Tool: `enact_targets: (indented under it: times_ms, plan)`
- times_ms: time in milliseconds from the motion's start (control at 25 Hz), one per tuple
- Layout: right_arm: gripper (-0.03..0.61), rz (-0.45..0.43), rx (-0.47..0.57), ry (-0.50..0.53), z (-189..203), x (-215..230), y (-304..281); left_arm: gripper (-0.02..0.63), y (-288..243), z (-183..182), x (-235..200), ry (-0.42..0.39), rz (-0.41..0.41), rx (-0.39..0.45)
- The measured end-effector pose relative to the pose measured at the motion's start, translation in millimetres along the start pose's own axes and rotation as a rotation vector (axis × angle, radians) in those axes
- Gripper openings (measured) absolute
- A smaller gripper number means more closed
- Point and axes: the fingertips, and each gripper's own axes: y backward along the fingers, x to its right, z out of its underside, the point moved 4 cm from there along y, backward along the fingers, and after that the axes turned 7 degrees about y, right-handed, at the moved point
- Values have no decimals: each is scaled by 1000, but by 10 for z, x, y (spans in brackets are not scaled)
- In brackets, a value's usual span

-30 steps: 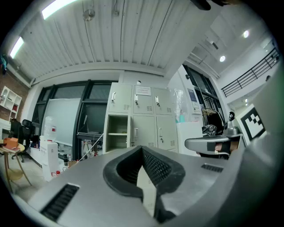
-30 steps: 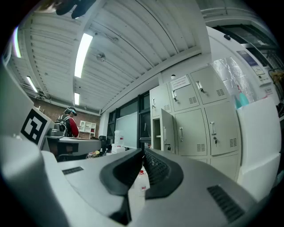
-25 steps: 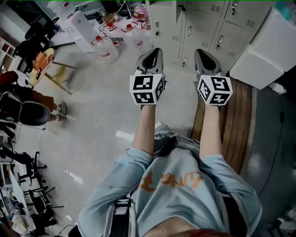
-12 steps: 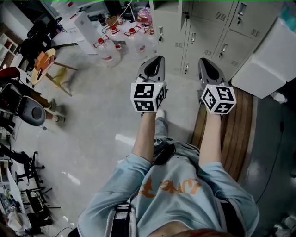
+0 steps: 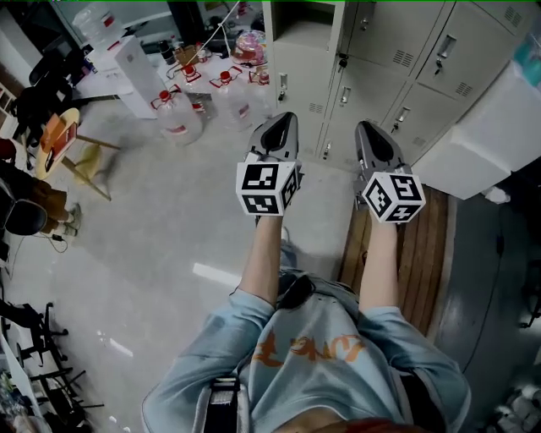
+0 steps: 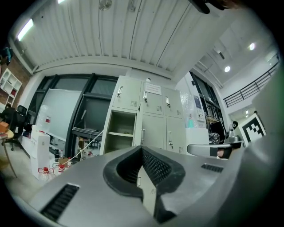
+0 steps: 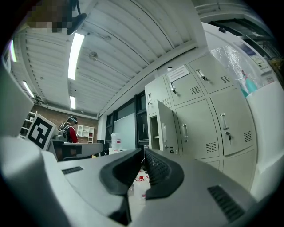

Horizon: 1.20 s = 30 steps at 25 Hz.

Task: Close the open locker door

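Observation:
A bank of grey lockers [image 5: 397,59] stands ahead of me. One upper compartment [image 5: 297,19] is open, with a shelf inside [image 6: 120,133]. Its door [image 7: 166,128] swings out toward me and shows nearly edge-on in the right gripper view. My left gripper [image 5: 280,121] [image 6: 142,150] is held out in the air, shut and empty, pointing at the lockers just right of the open compartment. My right gripper [image 5: 369,128] [image 7: 143,153] is level with it, a hand's width to the right, also shut and empty. Neither touches the lockers.
Several water jugs with red caps [image 5: 173,114] and a white unit [image 5: 135,63] stand on the floor left of the lockers. A large white box [image 5: 486,127] and a wooden bench [image 5: 427,245] are at the right. A chair [image 5: 68,139] is far left. A person [image 7: 71,128] stands in the distance.
The lockers have come nearer and lower in the head view, and the open compartment now shows at the top. Both grippers stay shut and side by side.

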Motion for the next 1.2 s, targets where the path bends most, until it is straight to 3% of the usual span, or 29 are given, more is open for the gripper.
enact_targets:
  times_ms: [400,600,920,1200]
  plan:
    - [40,14,-1,41,21,155,-1268,18,-988,-44,-939,48,33,-22]
    - [40,67,21,26,126,319,-1761,18,-1517,-46,-1381,38,57,-32]
    - [40,98,51,47,69,633,-1954,18,-2071,111,-1327,67,169,-61]
    - [41,100,59,62,16,758,-2129,18,-2328,98,-1349,73,196,-56]
